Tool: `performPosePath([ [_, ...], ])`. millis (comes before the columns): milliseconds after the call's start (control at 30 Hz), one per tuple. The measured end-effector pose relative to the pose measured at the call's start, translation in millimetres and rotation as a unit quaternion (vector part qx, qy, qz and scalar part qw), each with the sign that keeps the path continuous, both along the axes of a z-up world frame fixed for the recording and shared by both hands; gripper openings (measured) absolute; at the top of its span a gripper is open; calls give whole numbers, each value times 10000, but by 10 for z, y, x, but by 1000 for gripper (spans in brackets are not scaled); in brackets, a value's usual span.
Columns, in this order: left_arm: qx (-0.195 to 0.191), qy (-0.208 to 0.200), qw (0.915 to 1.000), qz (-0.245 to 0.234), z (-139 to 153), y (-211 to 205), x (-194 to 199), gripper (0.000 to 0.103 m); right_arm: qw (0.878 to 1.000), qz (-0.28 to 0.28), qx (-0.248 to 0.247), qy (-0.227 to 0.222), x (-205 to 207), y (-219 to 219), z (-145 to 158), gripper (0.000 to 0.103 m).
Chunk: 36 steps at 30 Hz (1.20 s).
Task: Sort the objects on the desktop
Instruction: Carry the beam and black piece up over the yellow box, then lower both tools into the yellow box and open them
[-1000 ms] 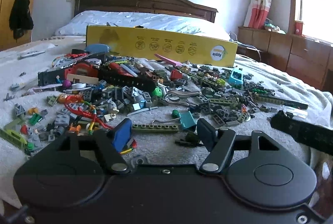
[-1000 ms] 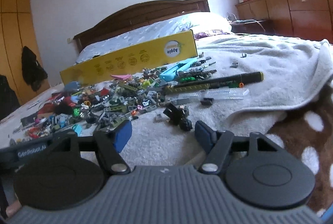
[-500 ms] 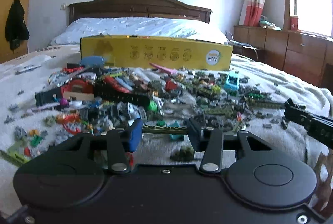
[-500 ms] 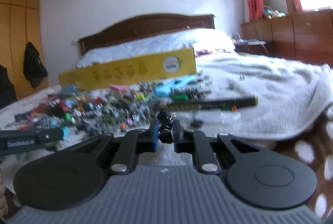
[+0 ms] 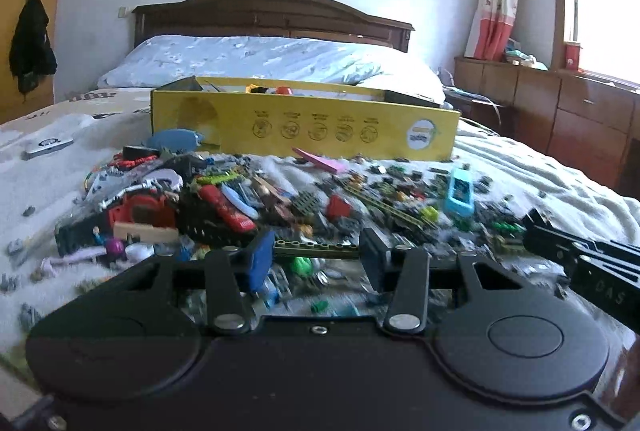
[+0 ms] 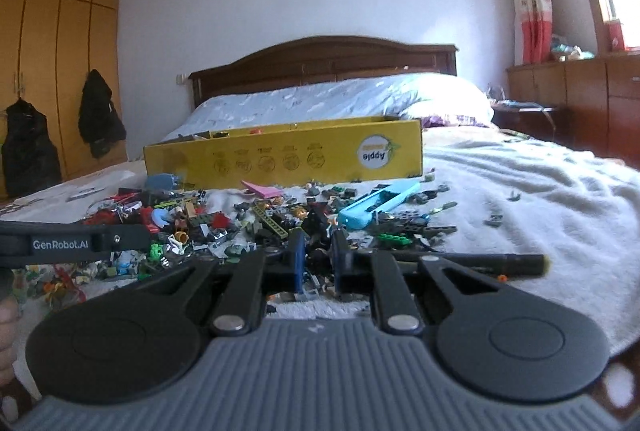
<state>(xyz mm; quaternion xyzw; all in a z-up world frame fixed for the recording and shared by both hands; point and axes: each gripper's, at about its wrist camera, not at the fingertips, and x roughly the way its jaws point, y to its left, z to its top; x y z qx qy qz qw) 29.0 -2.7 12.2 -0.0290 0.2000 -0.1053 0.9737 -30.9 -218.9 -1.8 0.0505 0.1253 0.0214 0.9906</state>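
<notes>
A heap of small toy bricks and parts [image 5: 280, 203] covers the white blanket in front of a long yellow cardboard box [image 5: 304, 127]. In the left wrist view my left gripper [image 5: 316, 257] is shut on a long olive studded beam [image 5: 320, 250], held crosswise and clear of the heap. In the right wrist view my right gripper [image 6: 319, 259] is shut on a small black toy piece [image 6: 319, 247], raised off the blanket. The yellow box [image 6: 280, 159] stands beyond it with several items inside.
A light blue case [image 6: 376, 203] and a black marker [image 6: 500, 263] lie right of the pile. A pink wedge [image 5: 320, 161] rests by the box. Pillows and a wooden headboard [image 5: 272, 15] are behind; wooden drawers [image 5: 580, 119] line the right wall.
Both grippers shut: the left on the olive beam, the right on the black piece that lay ahead of it. Both have since risen, lifting their pieces off the blanket.
</notes>
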Motion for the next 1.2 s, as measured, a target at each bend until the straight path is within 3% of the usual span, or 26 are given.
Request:
performPosePath([
  [167,-4,-33,9999,111,141,86,416,44,9998,123,59,172,257,-10,50,16],
  [567,79,-651,9978,107,557,122,1846,44,9971,246,543,474,832,-96,215,16],
  [767,165,-762,9957,503,596,173,2731,44,9972,159,448,585,1057,-77,219,16],
  [900,88,-533,9936,995,501,300,3245,45,9967,181,359,709,1242,-73,250,16],
  [933,2,-417,9930,1109,462,348,3344,47,9964,188,354,745,1292,-75,258,16],
  [1067,-251,-89,9919,1243,299,536,3536,74,9953,216,387,866,1532,-95,295,16],
  [1200,-226,-82,9921,1228,226,624,3573,86,9953,201,390,866,1826,-119,373,16],
])
